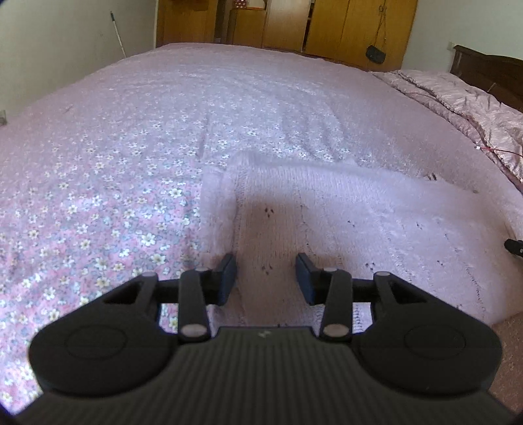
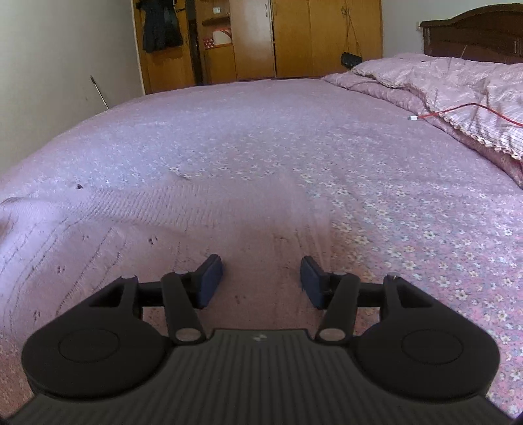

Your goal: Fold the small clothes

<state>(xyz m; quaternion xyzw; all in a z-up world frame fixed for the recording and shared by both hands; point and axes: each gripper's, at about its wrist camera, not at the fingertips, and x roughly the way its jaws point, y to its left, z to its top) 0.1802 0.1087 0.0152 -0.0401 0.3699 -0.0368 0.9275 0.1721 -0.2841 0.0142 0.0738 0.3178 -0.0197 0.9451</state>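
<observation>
A pale pink knit garment with small dark marks lies on the flowered bedspread. In the left wrist view its left edge is turned over in a fold. My left gripper is open just above the garment near that edge, with nothing between its fingers. In the right wrist view the same garment spreads flat to the left and under my right gripper, which is open and empty above the garment's right part. A dark tip of the right gripper shows at the left wrist view's right edge.
A bunched pink quilt with a red cable lies at the right by a dark wooden headboard. Wooden wardrobes stand beyond the bed. A stick leans on the left wall.
</observation>
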